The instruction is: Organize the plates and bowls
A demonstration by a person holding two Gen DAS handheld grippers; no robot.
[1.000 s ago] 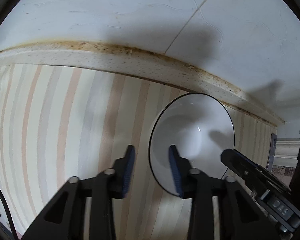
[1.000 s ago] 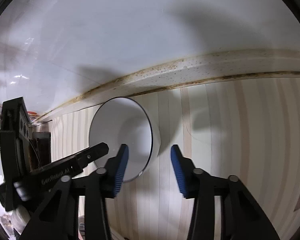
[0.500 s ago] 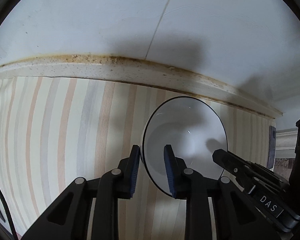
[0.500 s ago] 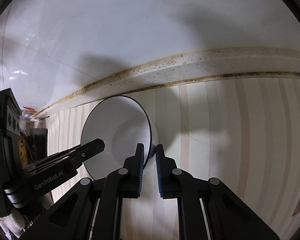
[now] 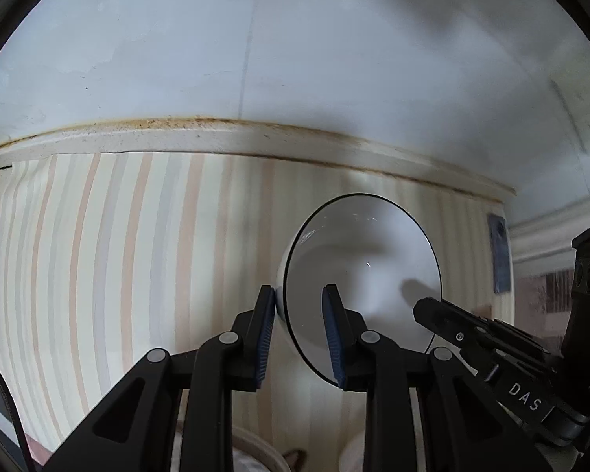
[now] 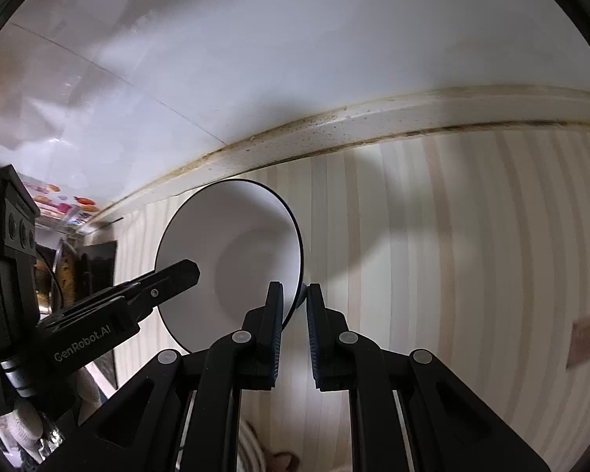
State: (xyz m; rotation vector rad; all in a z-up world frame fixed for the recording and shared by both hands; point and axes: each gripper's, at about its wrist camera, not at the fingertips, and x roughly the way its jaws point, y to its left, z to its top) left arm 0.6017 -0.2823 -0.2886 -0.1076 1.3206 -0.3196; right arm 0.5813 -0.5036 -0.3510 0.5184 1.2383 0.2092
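- Against the white tiled wall [image 5: 177, 59], grey grout lines and soft shadows across the glaze.
- Below it, striped covering [image 5: 118, 255] in cream, peach and grey over the countertop, met at the back by a pale, brown-stained ledge [image 5: 255, 137].
- Over that striped surface, white bowl [image 5: 365, 267] with thin dark rim, tilted on edge and lifted clear of it, opening turned toward the cameras; in the right wrist view, same bowl [image 6: 232, 259] in mid-frame.
- At the bowl's left edge, left gripper [image 5: 299, 334] closed on the rim: one blue pad against the outside wall, the other inside.
- At the opposite edge, right gripper [image 6: 295, 330] clamped on the rim in like manner, jaws nearly together with the thin wall between them.
- In each wrist view, the other tool's black finger reaching in from the side onto the bowl.
- At lower left of the right view, gloved hand [image 6: 27, 413] on the left tool's body.
- At frame bottom, pale rounded crockery [image 5: 255, 452], partly hidden, kind not clear.
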